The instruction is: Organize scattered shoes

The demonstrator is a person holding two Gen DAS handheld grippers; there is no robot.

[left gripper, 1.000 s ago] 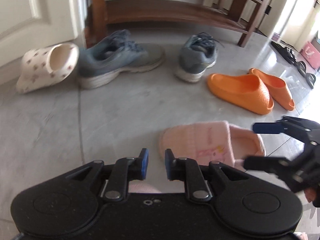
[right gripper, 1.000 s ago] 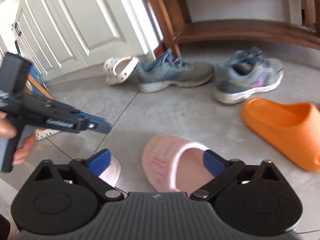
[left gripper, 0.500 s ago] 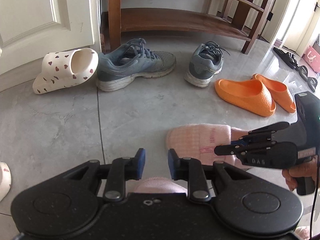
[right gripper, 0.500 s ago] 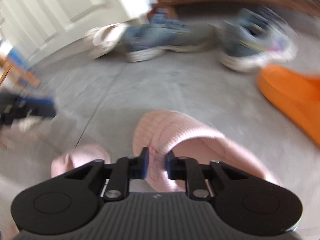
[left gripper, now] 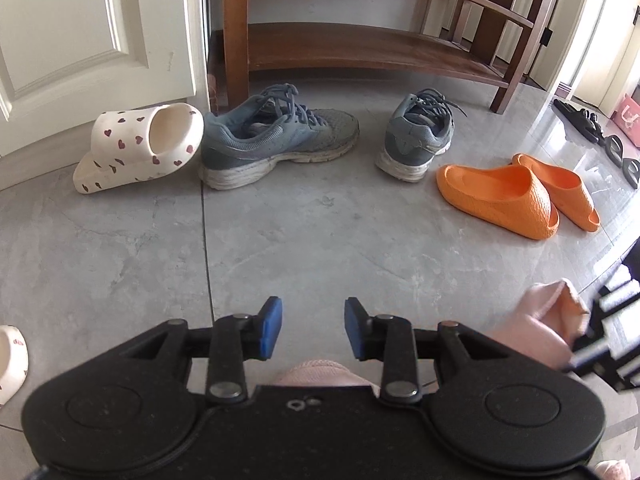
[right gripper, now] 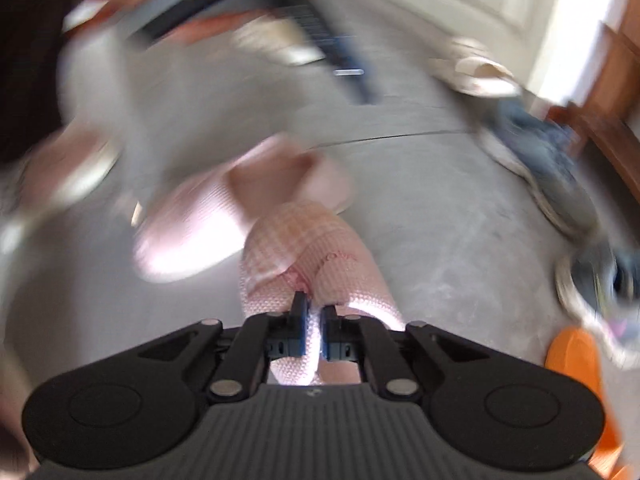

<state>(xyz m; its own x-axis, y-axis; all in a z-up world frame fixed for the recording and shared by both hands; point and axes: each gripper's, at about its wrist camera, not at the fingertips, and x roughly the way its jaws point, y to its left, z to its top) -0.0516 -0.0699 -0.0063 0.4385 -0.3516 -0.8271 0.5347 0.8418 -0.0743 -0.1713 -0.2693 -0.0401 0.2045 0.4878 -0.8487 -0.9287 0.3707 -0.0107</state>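
Grey tiled floor [left gripper: 304, 240], entrance area; landmark: one wooden shoe rack [left gripper: 360, 48] against the far wall.

Left wrist view, sharp. Listed from the rack:
- Grey sneakers, two. First sneaker [left gripper: 276, 136] lies in front of the rack's left leg, long axis sideways, toe to the right. Second sneaker [left gripper: 420, 136] in front of the rack's middle, heel toward the camera, toe toward the rack.
- Heart-print white slide [left gripper: 140, 148], one, tipped on its side left of the rack, touching the first sneaker.
- Orange slides [left gripper: 516, 192], two, side by side, right of the rack.
- Left gripper [left gripper: 313, 328]: jaws apart, holding nothing.

Right wrist view, heavily blurred. Shown only here:
- Right gripper [right gripper: 313, 330]: jaws clamped on one pink slipper [right gripper: 316, 256], long axis running away from the camera.
- Second pink slipper [right gripper: 208, 224], just left of it.
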